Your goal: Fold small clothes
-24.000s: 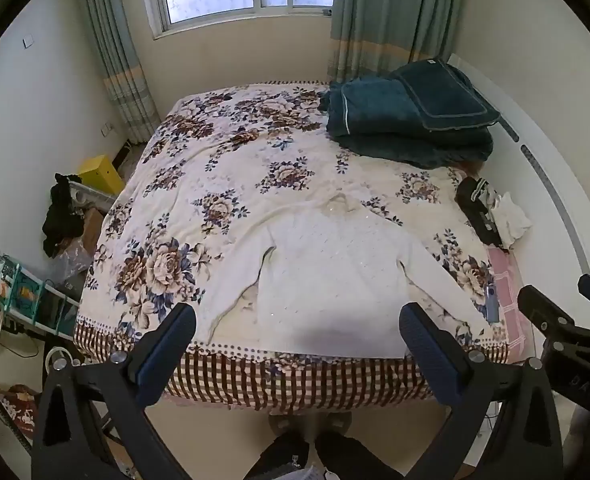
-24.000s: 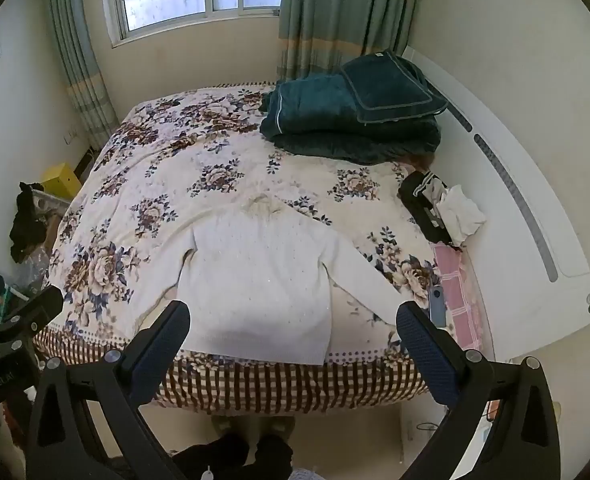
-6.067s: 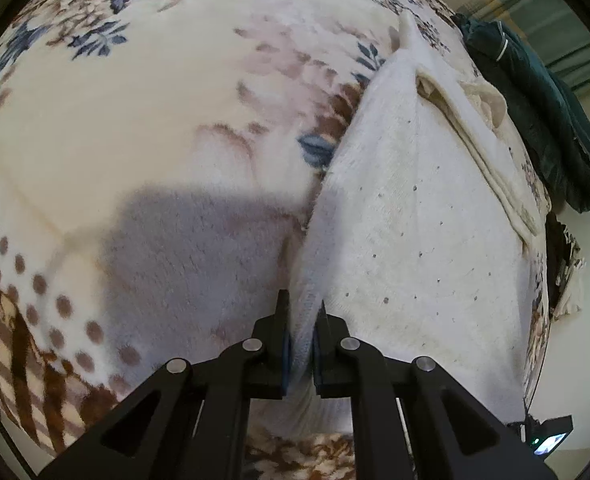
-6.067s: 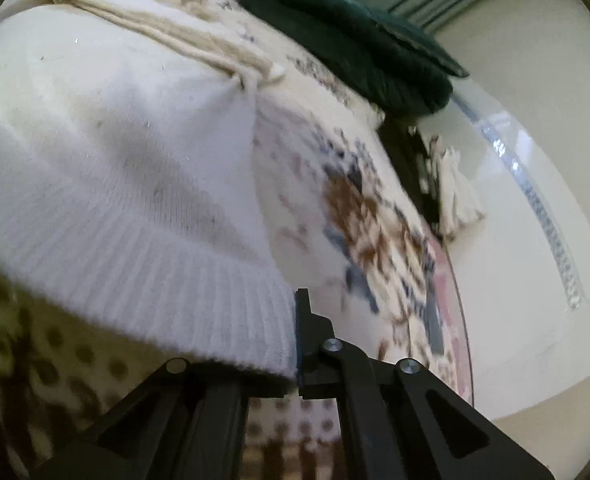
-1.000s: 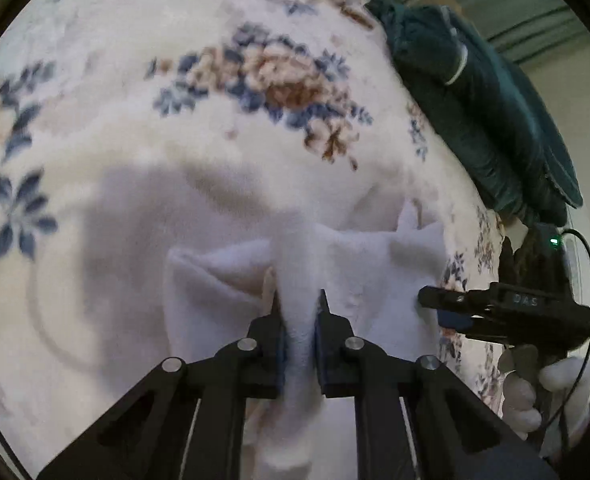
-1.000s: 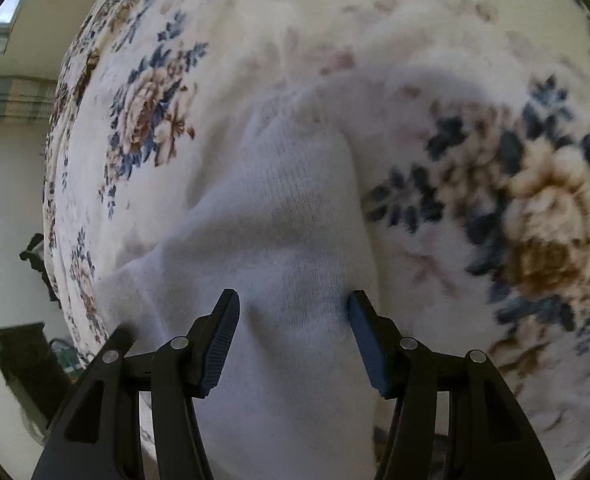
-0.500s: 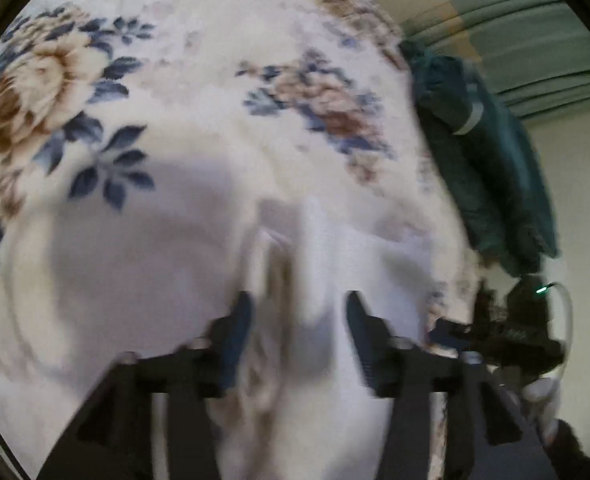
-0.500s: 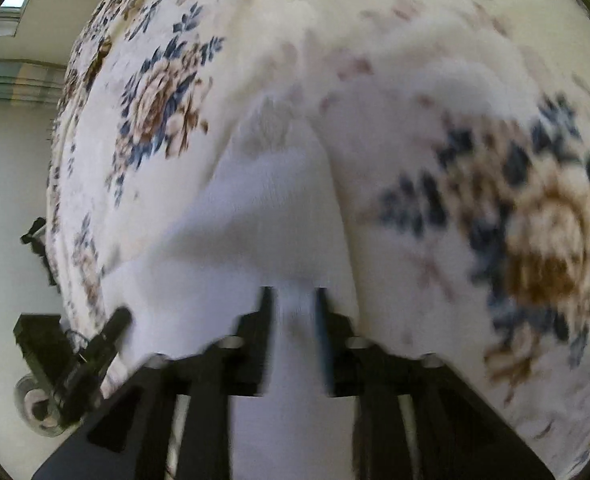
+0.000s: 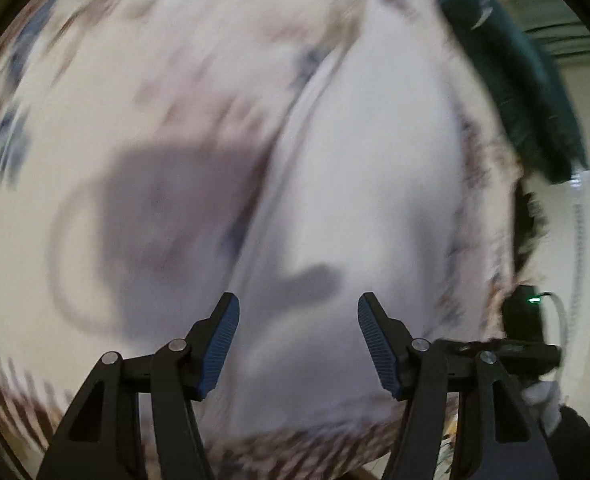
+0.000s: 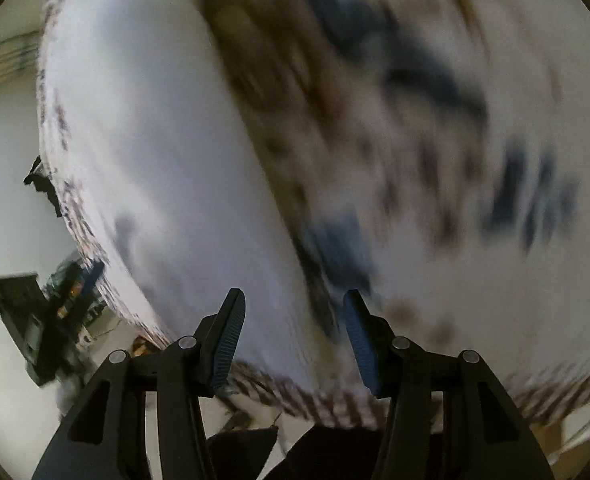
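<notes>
The sweater (image 9: 367, 184) lies flat on the bedspread (image 9: 95, 120), near the bed's foot edge; a folded blanket (image 9: 511, 80) sits beyond it, toward the far right corner

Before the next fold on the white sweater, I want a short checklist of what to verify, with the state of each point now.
1. Left gripper released: ok, jaws apart, nothing between them.
2. Right gripper released: ok, jaws apart, no cloth held.
3. White sweater lying on the floral bedspread, not hanging off: ok as far as it shows, it rests on the bed.
4. Fold edges even and flat: cannot tell, both views are smeared by motion.
5. Sleeves tucked inside the fold: cannot tell, no sleeve can be made out.
6. Green blanket clear of the sweater: ok, it lies apart at the far side.
</notes>
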{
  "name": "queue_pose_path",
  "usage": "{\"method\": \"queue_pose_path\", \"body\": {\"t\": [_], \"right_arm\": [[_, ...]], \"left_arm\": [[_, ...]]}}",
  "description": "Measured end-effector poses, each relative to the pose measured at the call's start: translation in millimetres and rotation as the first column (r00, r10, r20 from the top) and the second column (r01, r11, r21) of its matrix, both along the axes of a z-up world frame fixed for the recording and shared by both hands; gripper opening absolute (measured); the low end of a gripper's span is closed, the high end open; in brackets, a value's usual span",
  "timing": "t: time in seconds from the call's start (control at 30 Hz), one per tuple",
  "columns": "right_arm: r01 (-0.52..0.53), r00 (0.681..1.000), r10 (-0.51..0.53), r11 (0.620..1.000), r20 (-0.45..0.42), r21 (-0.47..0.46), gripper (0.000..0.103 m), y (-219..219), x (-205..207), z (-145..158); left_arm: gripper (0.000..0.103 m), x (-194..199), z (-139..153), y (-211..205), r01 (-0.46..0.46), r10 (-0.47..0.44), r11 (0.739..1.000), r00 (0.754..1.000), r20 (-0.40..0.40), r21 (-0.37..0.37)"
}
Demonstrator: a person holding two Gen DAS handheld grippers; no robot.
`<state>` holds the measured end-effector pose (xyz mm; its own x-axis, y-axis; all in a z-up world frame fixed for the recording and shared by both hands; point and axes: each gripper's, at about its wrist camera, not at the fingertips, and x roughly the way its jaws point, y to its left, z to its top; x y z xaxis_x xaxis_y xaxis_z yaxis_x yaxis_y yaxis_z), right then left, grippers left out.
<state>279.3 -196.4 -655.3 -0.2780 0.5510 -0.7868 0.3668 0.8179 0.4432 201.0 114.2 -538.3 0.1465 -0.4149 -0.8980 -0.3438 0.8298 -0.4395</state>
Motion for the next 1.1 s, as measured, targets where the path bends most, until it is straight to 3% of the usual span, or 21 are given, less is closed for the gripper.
{"method": "queue_pose_path", "body": {"t": [0.07,0.1,0.13,0.2,0.47,0.53,0.67,0.7,0.83,0.87,0.9,0.97,1.0,1.1], "right_arm": [[0.035,0.999,-0.036,0.999,0.016,0.006,0.051,3.5,-17.5,-5.3],[0.056,0.998,-0.057,0.998,0.027,0.012,0.044,6.6,-25.1,-7.1],[0.067,0.997,-0.068,0.997,0.033,0.025,0.040,10.2,-29.3,-9.0],[0.071,0.996,-0.072,0.997,0.055,0.009,0.009,16.8,-36.2,-10.2],[0.073,0.985,-0.061,0.995,0.164,-0.071,0.004,44.4,-58.2,19.8],[0.021,0.985,-0.005,0.996,0.174,-0.088,0.004,64.3,-59.7,25.3],[-0.027,0.991,0.047,0.988,0.128,-0.154,0.004,85.9,-61.7,4.9],[-0.025,0.992,0.043,0.989,0.119,-0.148,0.004,89.8,-59.8,0.5],[0.038,0.997,-0.033,0.997,0.071,-0.074,0.009,89.4,-58.6,-5.1],[0.049,0.997,-0.045,0.997,0.063,-0.054,0.020,87.4,-59.1,-4.7],[0.064,0.996,-0.062,0.998,0.060,-0.027,0.041,86.4,-59.9,-4.6],[0.106,0.992,-0.108,0.994,0.071,0.031,0.061,83.5,-63.4,-6.5],[0.120,0.989,-0.128,0.988,0.073,0.099,0.061,86.6,-64.4,-12.0],[0.136,0.988,-0.146,0.978,0.053,0.156,0.062,90.5,-66.7,-31.4]], "left_arm": [[0.059,-17.5,-13.7,-7.0,0.009,-0.008,0.999,1.000,-0.028,0.033],[0.057,-21.6,-16.8,-9.5,0.010,-0.009,0.999,1.000,-0.028,0.036],[0.042,-25.1,-20.3,-14.2,0.017,-0.017,0.999,1.000,-0.015,0.038],[0.008,-30.0,-23.0,-19.4,0.027,-0.027,0.998,1.000,0.001,0.063],[0.008,-47.9,3.9,3.0,-0.017,0.011,0.998,0.994,0.107,0.056],[0.008,-46.1,2.5,9.7,-0.014,0.006,0.998,0.994,0.109,0.066],[0.013,-45.2,-29.9,25.5,-0.050,0.049,0.999,0.998,0.033,0.010],[0.019,-46.4,-35.2,30.1,-0.062,0.063,0.997,0.998,0.018,-0.039],[0.060,-56.1,-24.9,41.1,-0.058,0.061,0.994,0.998,0.026,-0.098],[0.064,-58.0,-23.3,43.2,-0.059,0.062,0.992,0.998,0.029,-0.108],[0.067,-59.2,-23.5,44.9,-0.059,0.065,0.988,0.997,0.036,-0.141],[0.067,-55.8,-33.0,45.2,-0.051,0.058,0.980,0.998,0.030,-0.191],[0.067,-50.5,-42.6,43.8,-0.038,0.044,0.976,0.999,0.024,-0.214],[0.067,-38.8,-55.1,36.0,0.018,-0.008,0.971,0.999,0.042,-0.238]]}}
